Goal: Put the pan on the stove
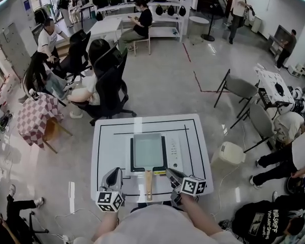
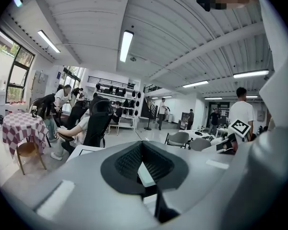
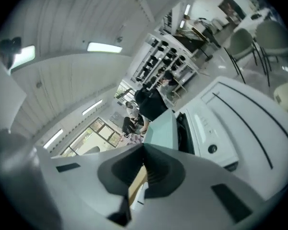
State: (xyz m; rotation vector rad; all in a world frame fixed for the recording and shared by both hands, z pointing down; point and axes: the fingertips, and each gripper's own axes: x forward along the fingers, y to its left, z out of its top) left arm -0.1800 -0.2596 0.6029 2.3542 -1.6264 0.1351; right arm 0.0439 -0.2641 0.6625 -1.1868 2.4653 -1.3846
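Observation:
A pale green rectangular pan [image 1: 148,151] sits on the white single-burner stove [image 1: 174,154] in the middle of the table, its wooden handle [image 1: 149,184] pointing back toward me. My left gripper [image 1: 113,173] hovers left of the handle, its jaws together and nothing between them. My right gripper [image 1: 172,173] is just right of the handle, also shut and holding nothing. In the right gripper view the pan [image 3: 161,128] and stove [image 3: 209,128] lie beyond the shut right gripper [image 3: 144,150], with the handle [image 3: 137,183] showing behind it. The left gripper [image 2: 141,145] points out over the room.
The white table [image 1: 107,141] bears black marked lines. A black office chair [image 1: 109,90] with a seated person stands behind its far edge. At left there is a checked tablecloth [image 1: 38,116]; at right a white bin [image 1: 229,154] and folding chairs [image 1: 241,90]. People stand and sit around the room.

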